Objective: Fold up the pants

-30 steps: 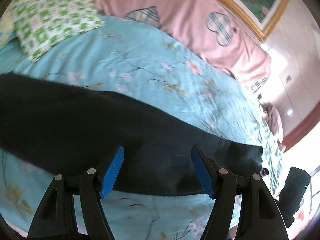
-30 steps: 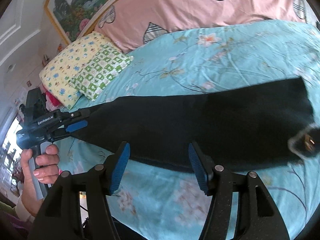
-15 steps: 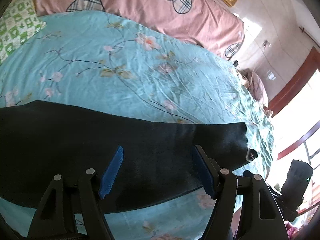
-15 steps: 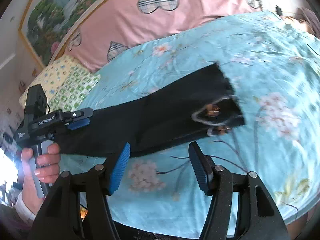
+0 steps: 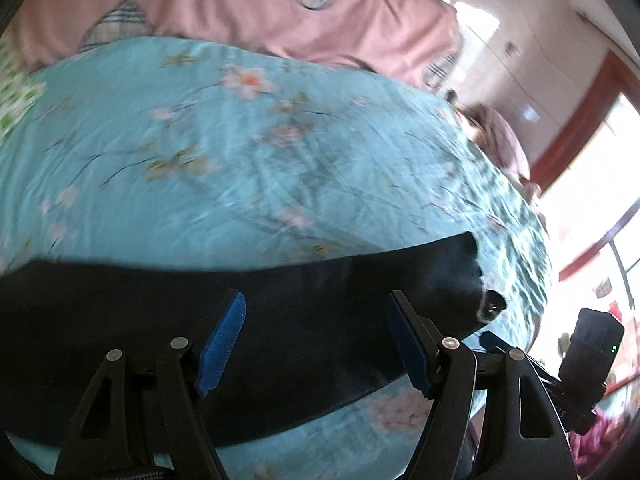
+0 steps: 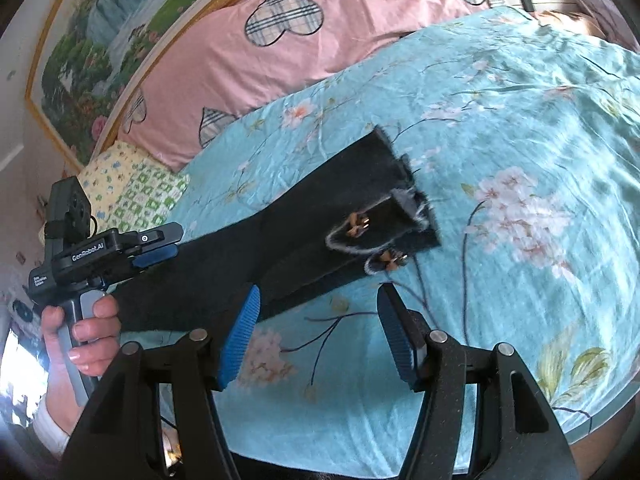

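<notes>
Left gripper (image 5: 316, 336): jaws apart, nothing clamped, blue pads hanging over the black pants (image 5: 168, 320) without pressing on them. Right gripper (image 6: 318, 330): jaws also apart and empty, over bare sheet just off the pants' near edge.

Pants (image 6: 280, 232) lie flat as a long dark strip across the turquoise floral bedsheet (image 6: 520, 120). Frayed hem end with small metal fittings sits just ahead of the right gripper; the other end runs off under the left gripper.

Around: pink quilt (image 6: 260, 60) with plaid heart patches along the far side of the bed, green-and-white checked pillow (image 6: 148, 196) and a yellow one beside it at the left, framed landscape painting (image 6: 100, 40) on the wall behind. Nothing lies on top of the pants or between either gripper and the cloth.

Pose: both grippers tilt down toward the bed. In the right wrist view the person's left hand (image 6: 80, 332) wraps the left gripper's handle, white cuff at the wrist. Left wrist view is motion-blurred.
</notes>
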`<state>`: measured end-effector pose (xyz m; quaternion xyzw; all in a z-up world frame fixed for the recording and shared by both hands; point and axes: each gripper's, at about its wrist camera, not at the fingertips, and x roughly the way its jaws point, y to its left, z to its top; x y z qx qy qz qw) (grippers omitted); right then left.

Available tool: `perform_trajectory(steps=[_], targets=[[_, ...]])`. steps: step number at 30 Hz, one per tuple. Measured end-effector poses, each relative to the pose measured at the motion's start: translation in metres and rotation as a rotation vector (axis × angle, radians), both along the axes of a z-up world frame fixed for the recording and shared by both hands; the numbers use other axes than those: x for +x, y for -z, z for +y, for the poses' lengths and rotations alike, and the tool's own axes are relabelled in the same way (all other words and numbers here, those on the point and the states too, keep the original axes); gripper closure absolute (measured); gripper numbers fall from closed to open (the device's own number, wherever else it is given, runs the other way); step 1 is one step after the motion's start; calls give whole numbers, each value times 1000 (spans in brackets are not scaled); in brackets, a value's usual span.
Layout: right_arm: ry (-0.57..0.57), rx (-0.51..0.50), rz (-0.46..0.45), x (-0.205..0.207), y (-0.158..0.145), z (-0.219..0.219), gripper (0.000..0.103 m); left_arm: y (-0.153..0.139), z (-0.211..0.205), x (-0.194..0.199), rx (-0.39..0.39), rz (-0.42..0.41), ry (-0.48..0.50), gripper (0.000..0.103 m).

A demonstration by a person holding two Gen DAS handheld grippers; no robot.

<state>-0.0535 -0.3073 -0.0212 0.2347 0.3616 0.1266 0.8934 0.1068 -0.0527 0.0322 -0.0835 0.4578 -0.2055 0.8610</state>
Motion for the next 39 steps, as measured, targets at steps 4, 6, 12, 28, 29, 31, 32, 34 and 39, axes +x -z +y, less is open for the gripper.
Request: perform_trajectory(steps=[4, 6, 12, 28, 29, 31, 32, 34, 39], targets=[[48, 25, 3, 1, -3, -8, 41, -2, -30, 22, 25, 4, 131, 29], [63, 35, 12, 3, -3, -12, 41, 0, -43, 30, 33, 7, 188, 29], [71, 55, 66, 11, 7, -14, 41, 12, -80, 56, 35, 36, 387, 29], [120, 142, 89, 35, 24, -27, 77, 60, -160, 113, 21, 243, 791, 73], [124, 155, 89, 35, 24, -27, 79, 60, -163, 112, 23, 250, 820, 83], [131, 174, 83, 33, 25, -26, 84, 57, -166, 109, 31, 229, 850, 90], [132, 182, 77, 33, 25, -26, 85, 56, -165, 108, 29, 217, 855, 93], [129, 202, 52, 31, 25, -25, 87, 54, -159, 108, 2, 207, 837, 95], [78, 249, -17, 32, 15, -23, 88, 33, -133, 102, -83, 142, 763, 96]])
